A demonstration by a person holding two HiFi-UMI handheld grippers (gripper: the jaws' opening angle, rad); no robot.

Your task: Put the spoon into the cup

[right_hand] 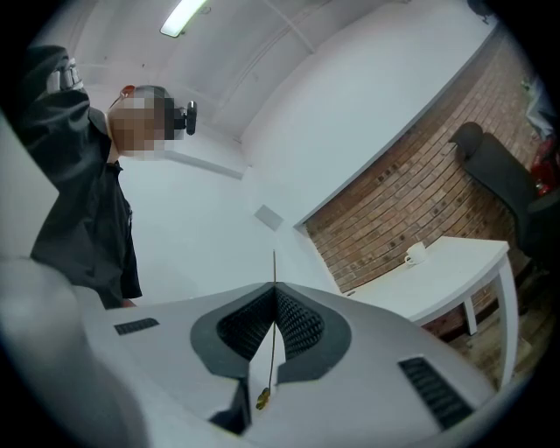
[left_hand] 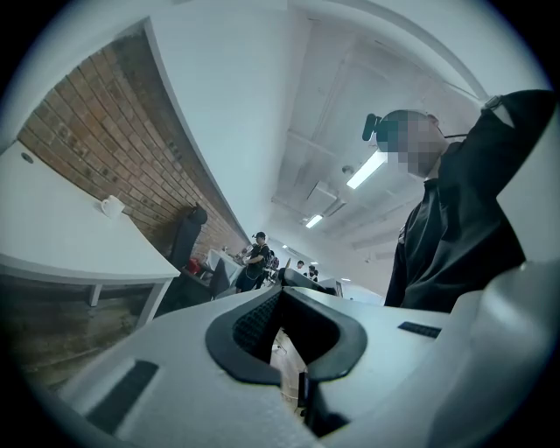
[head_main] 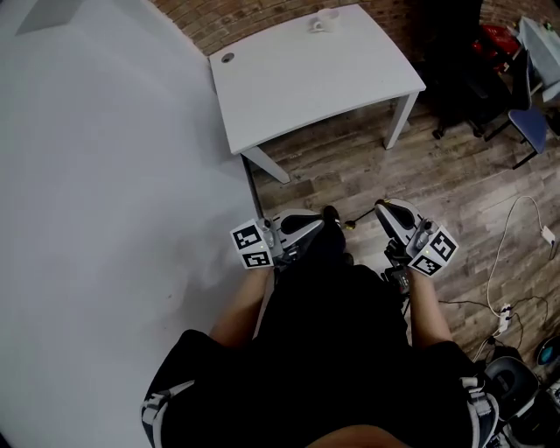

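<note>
Right gripper view: right claw (right_hand: 274, 289) clamps the thin spoon (right_hand: 269, 350) lengthwise, stem poking past the tips.

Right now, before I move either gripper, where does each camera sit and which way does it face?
Head view: on the person's head, facing steeply down at wooden floor; shows left gripper, right gripper, forearms, dark clothing.
Left gripper view: rides that gripper, looks along its closed jaws; torso at right.
Right gripper view: looks along jaws shut on the thin gold spoon; torso at left.
Shared: all show the white cup on the white rectangular table.
</note>
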